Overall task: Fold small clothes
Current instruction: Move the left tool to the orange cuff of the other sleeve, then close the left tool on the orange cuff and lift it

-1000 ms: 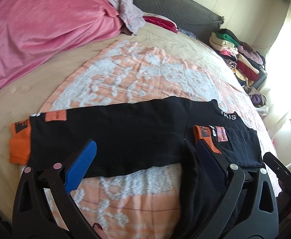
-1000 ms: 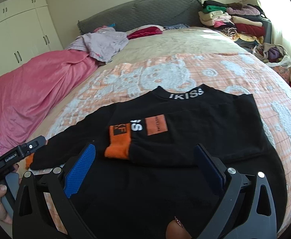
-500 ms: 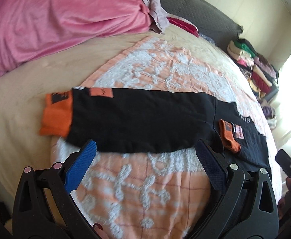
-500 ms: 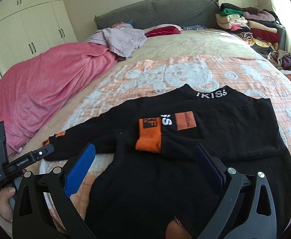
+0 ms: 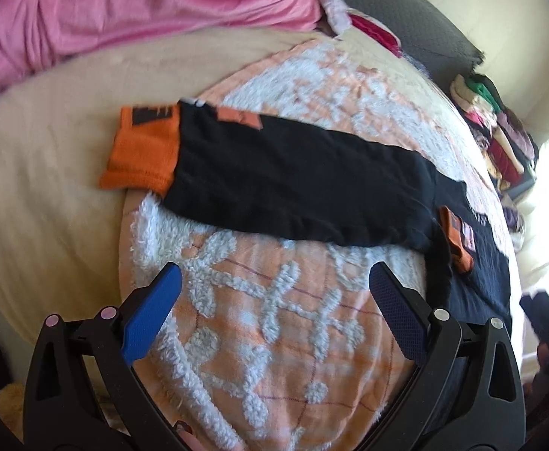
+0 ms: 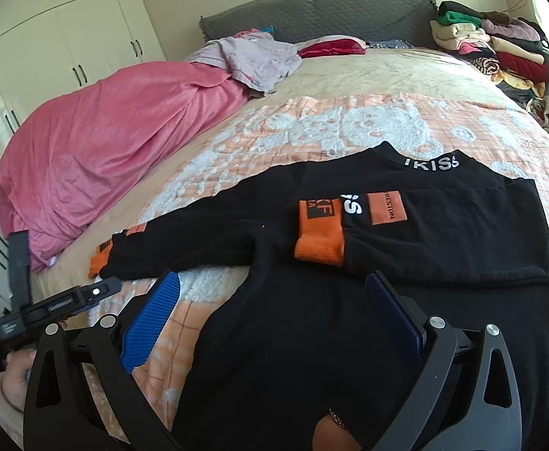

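Note:
A small black sweater [image 6: 406, 248] with orange cuffs lies flat on the orange-and-white blanket [image 6: 312, 124]. One sleeve is folded across the chest, its orange cuff [image 6: 319, 233] on the body. The other sleeve [image 5: 293, 184] stretches out sideways, ending in an orange cuff [image 5: 142, 158]. My left gripper [image 5: 274, 282] hovers open over bare blanket just short of that sleeve. Over the sweater's lower body my right gripper [image 6: 272, 289] is open and holds nothing. The left gripper's body [image 6: 56, 304] shows at the lower left of the right wrist view.
A pink quilt [image 6: 105, 143] lies heaped on the bed's left side, with a lilac garment [image 6: 251, 56] and a red pillow [image 6: 330, 47] near the grey headboard [image 6: 330, 7]. A stack of folded clothes [image 6: 499, 45] stands at the far right. White wardrobes [image 6: 67, 37] line the left wall.
My left gripper has swung left, away from the sweater's body, and now faces the outstretched sleeve. The right gripper has drifted slightly; the sweater has not moved.

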Demonstrator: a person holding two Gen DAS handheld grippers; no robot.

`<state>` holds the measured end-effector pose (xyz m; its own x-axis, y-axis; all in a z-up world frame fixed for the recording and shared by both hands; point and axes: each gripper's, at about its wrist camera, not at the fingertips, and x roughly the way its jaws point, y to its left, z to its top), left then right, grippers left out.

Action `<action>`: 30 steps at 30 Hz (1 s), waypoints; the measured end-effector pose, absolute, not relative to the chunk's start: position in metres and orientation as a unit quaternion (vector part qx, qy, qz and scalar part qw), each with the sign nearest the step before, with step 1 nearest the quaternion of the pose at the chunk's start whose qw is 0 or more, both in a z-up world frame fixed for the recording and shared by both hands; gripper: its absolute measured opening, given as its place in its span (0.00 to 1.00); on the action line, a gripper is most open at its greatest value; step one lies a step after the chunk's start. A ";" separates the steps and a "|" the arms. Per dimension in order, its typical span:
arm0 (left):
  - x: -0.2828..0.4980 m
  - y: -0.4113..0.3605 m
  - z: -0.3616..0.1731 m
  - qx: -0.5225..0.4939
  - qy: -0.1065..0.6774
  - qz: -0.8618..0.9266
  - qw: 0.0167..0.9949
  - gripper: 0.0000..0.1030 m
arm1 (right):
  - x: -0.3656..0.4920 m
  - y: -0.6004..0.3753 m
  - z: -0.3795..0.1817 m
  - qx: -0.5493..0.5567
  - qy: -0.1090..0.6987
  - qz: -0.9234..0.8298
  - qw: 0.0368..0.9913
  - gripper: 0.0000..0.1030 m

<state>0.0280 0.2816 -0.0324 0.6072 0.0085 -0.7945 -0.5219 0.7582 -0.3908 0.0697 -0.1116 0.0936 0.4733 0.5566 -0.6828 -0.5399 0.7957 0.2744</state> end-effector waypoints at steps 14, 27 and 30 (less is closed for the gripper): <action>0.035 0.316 -0.040 -0.390 0.335 0.218 0.830 0.90 | 0.071 -0.109 0.092 0.010 0.405 0.318 0.857 0.95; 0.051 0.347 -0.043 -0.414 0.311 0.264 0.814 0.33 | 0.088 -0.053 0.090 -0.034 0.406 0.346 0.845 0.95; 0.049 0.351 -0.043 -0.421 0.303 0.260 0.814 0.12 | 0.090 -0.047 0.089 -0.030 0.409 0.353 0.841 0.95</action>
<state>0.0490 0.3515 -0.0433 0.6810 0.1687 -0.7126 -0.6789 0.5101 -0.5281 0.0905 -0.0468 0.0886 0.4166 0.5684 -0.7095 -0.6179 0.7495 0.2377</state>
